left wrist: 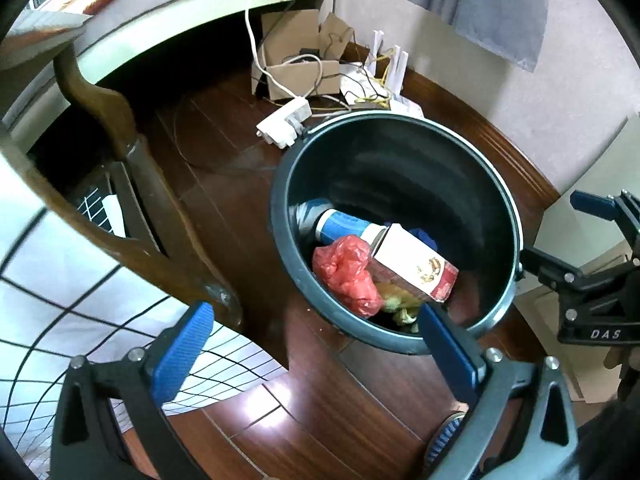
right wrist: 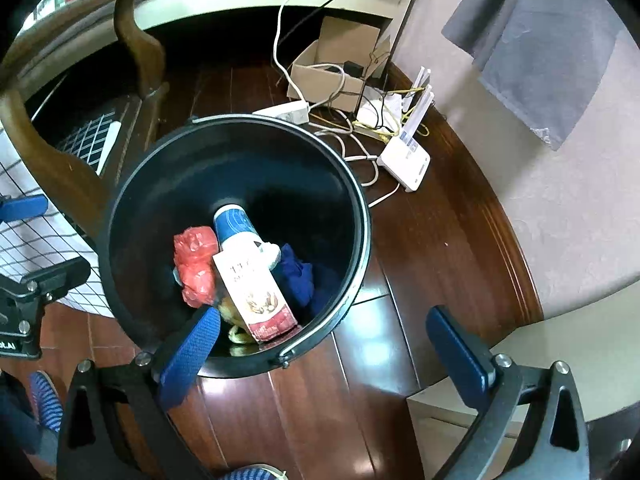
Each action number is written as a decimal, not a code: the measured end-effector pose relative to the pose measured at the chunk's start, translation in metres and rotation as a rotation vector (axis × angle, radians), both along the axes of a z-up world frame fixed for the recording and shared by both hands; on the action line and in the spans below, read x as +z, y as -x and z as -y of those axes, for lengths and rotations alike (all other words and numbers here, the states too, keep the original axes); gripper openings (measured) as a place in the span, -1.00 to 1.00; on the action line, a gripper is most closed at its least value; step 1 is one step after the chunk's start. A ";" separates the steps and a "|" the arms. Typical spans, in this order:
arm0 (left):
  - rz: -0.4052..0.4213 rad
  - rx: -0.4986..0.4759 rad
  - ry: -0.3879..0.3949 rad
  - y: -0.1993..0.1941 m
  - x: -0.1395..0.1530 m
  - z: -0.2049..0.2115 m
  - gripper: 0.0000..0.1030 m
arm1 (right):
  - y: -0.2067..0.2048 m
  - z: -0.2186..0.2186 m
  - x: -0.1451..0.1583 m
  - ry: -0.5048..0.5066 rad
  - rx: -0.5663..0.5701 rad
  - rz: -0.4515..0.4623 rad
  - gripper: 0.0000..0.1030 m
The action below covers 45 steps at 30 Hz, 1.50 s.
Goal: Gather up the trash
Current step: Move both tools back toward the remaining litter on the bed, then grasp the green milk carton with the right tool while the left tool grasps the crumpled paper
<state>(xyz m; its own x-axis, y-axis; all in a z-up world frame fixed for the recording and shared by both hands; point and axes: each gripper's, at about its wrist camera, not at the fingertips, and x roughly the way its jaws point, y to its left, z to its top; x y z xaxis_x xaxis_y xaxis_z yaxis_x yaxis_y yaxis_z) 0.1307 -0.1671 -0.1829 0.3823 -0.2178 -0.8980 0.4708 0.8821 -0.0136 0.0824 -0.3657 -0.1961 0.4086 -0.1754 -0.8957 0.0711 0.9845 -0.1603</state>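
Note:
A dark round trash bin (left wrist: pixel 288 184) stands on the wood floor; it also shows in the right wrist view (right wrist: pixel 120 184). Inside lie a red plastic bag (left wrist: pixel 346 274) (right wrist: pixel 196 264), a white and red carton (left wrist: pixel 416 264) (right wrist: pixel 256 296), a blue and white paper cup (left wrist: pixel 348 226) (right wrist: pixel 236 226), blue cloth (right wrist: pixel 298 278) and yellowish scraps (left wrist: pixel 398 306). My left gripper (left wrist: pixel 312 330) is open and empty above the bin's near rim. My right gripper (right wrist: pixel 324 334) is open and empty over the bin's near right rim. The right gripper also shows at the right of the left wrist view (left wrist: pixel 600 216).
A wooden chair leg (left wrist: pixel 132 184) and checked white cloth (left wrist: pixel 80 304) stand left of the bin. Behind it lie a white power strip (left wrist: pixel 284 122), tangled cables, a cardboard box (right wrist: pixel 340 68) and a white router (right wrist: pixel 406 162). A grey cloth (right wrist: pixel 540 40) hangs on the wall.

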 end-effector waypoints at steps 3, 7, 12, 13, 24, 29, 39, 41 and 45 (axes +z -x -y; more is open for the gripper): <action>0.015 0.000 0.008 0.005 0.010 -0.001 0.99 | 0.004 -0.001 0.013 -0.008 -0.003 0.031 1.00; 0.048 0.011 0.025 0.013 0.025 -0.006 0.99 | 0.011 -0.004 0.033 -0.005 -0.004 0.080 1.00; 0.089 0.037 0.053 0.026 0.048 -0.020 0.99 | 0.025 -0.010 0.062 -0.001 -0.004 0.134 1.00; 0.096 0.041 0.056 0.029 0.052 -0.022 0.99 | 0.027 -0.012 0.067 0.000 -0.004 0.142 1.00; 0.238 0.114 0.136 0.055 0.123 -0.072 0.99 | 0.045 -0.050 0.135 -0.054 0.003 0.295 1.00; 0.311 0.200 0.161 0.051 0.154 -0.114 0.99 | 0.038 -0.086 0.171 -0.097 0.058 0.388 1.00; 0.390 0.470 0.130 0.020 0.177 -0.243 0.99 | -0.045 -0.221 0.218 -0.188 0.261 0.482 1.00; 0.382 0.525 0.151 0.013 0.178 -0.276 0.98 | -0.068 -0.252 0.223 -0.188 0.290 0.489 1.00; 0.415 0.605 0.147 -0.001 0.182 -0.321 0.98 | -0.111 -0.302 0.229 -0.248 0.329 0.487 1.00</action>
